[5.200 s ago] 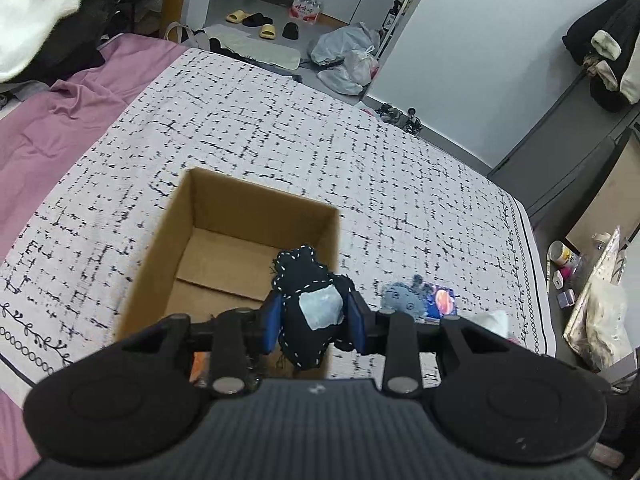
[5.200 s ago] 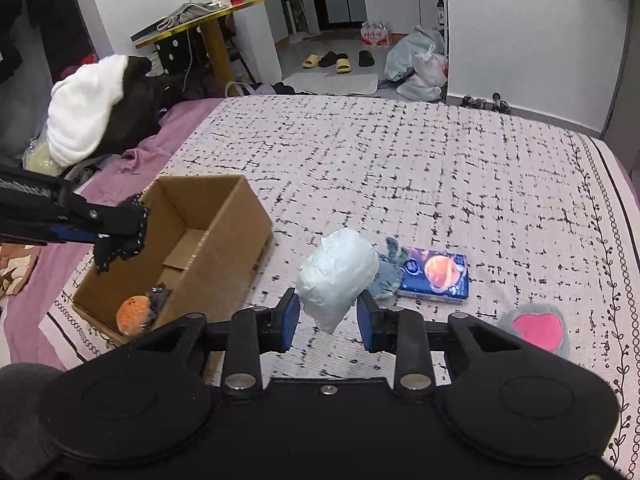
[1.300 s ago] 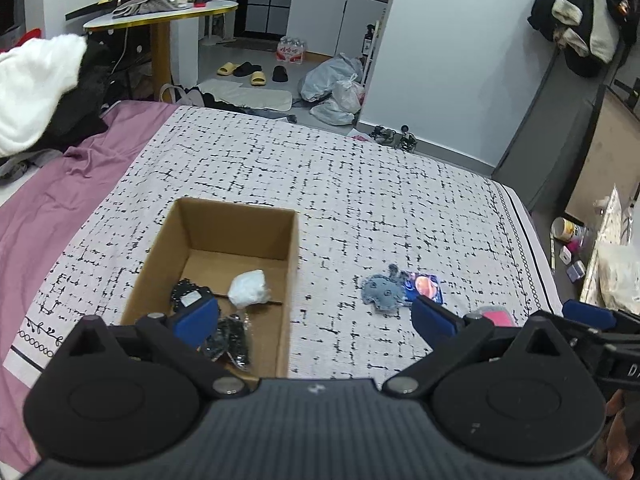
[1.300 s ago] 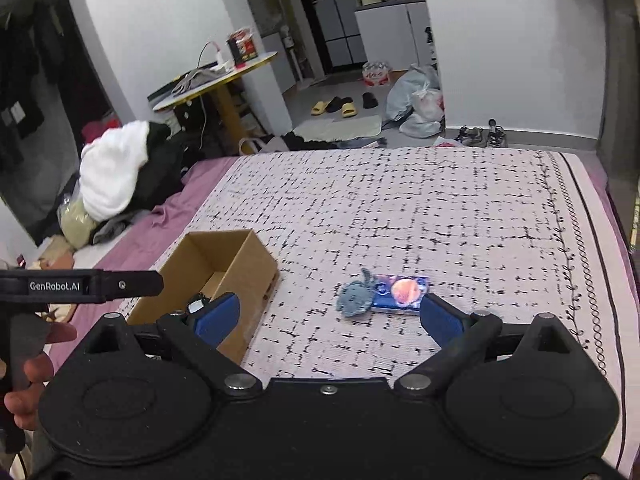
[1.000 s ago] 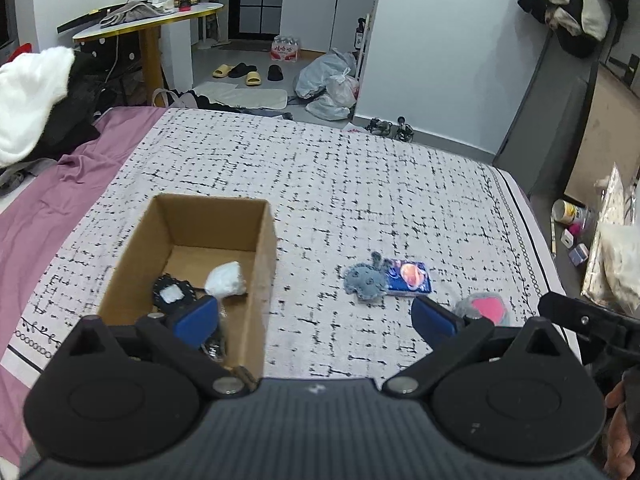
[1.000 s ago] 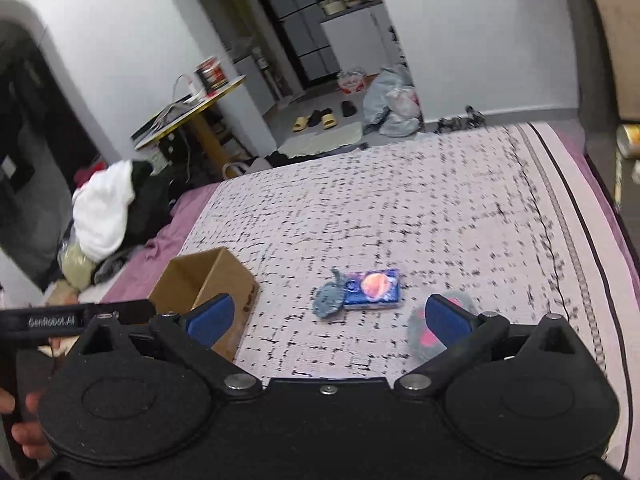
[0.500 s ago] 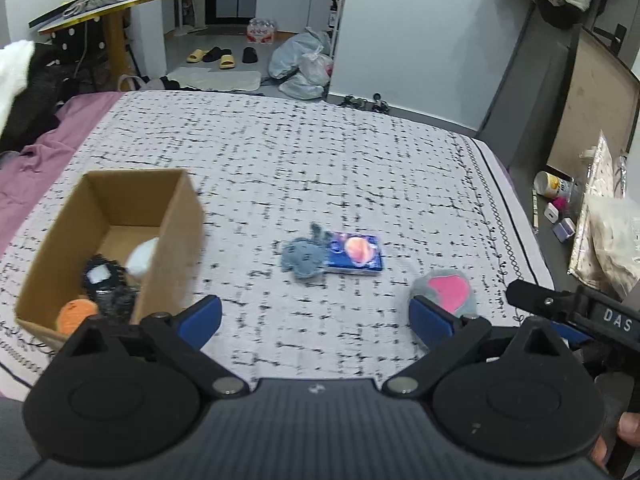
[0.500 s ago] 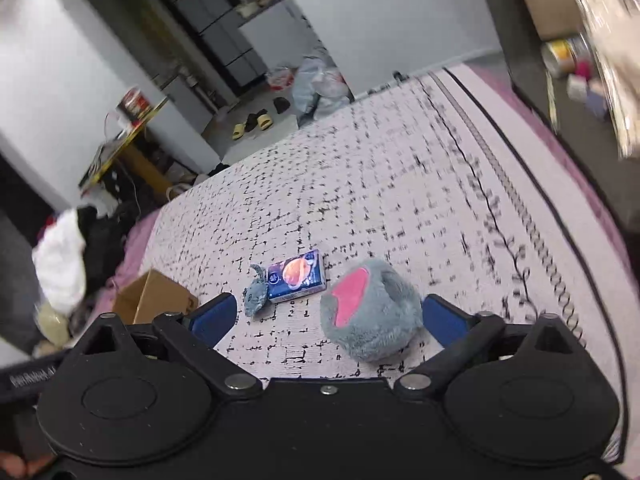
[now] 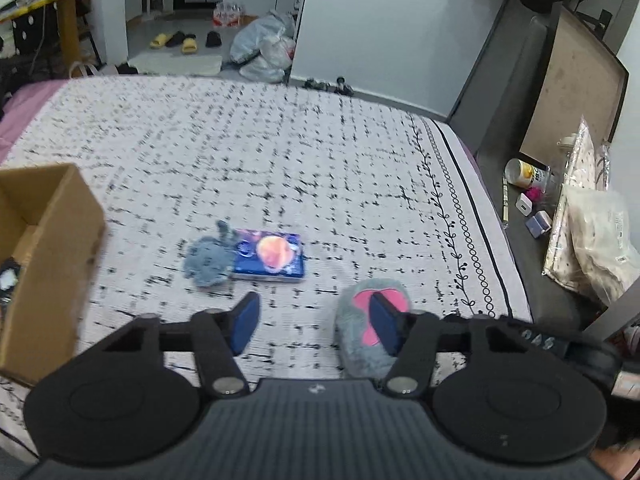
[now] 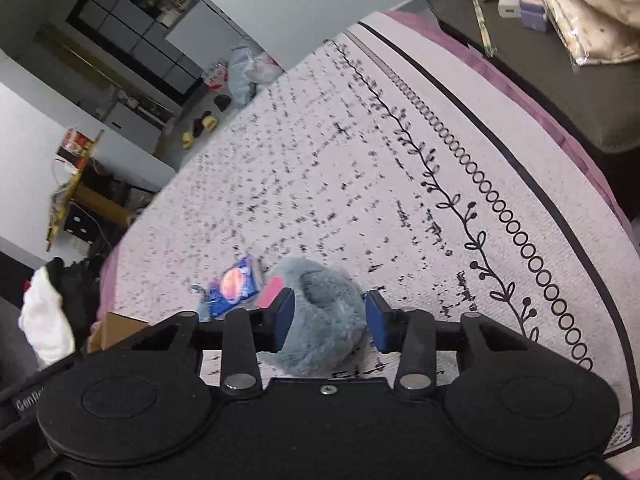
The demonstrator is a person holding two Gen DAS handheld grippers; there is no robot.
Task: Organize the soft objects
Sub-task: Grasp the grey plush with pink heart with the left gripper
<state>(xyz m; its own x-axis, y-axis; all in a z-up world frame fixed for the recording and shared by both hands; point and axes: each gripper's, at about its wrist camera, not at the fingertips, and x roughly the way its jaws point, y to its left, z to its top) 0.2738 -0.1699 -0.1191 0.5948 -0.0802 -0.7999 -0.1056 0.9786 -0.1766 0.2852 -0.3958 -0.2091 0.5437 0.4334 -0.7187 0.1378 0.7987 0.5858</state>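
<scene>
A fluffy grey plush with a pink patch (image 10: 320, 316) lies on the patterned bedspread. My right gripper (image 10: 329, 320) straddles it, its blue pads at both sides, jaws partly closed around it; contact is unclear. The plush also shows in the left wrist view (image 9: 358, 332), behind my left gripper's right pad. My left gripper (image 9: 314, 322) is open and empty above the bed. A small grey plush (image 9: 208, 262) lies against a blue tissue pack (image 9: 270, 256) ahead of it. The cardboard box (image 9: 48, 248) stands at the left with soft items inside.
The bedspread's bordered edge (image 10: 520, 184) runs along the right, with a dark bench of bottles and bags (image 9: 580, 216) beyond. A pile of clothes (image 10: 48, 312) lies off the bed's left side. Shoes and bags lie on the far floor (image 9: 256, 52).
Both grippers swung right, away from the box. My right gripper dropped low over the grey-pink plush and its jaws narrowed around it. My left gripper's jaws also narrowed.
</scene>
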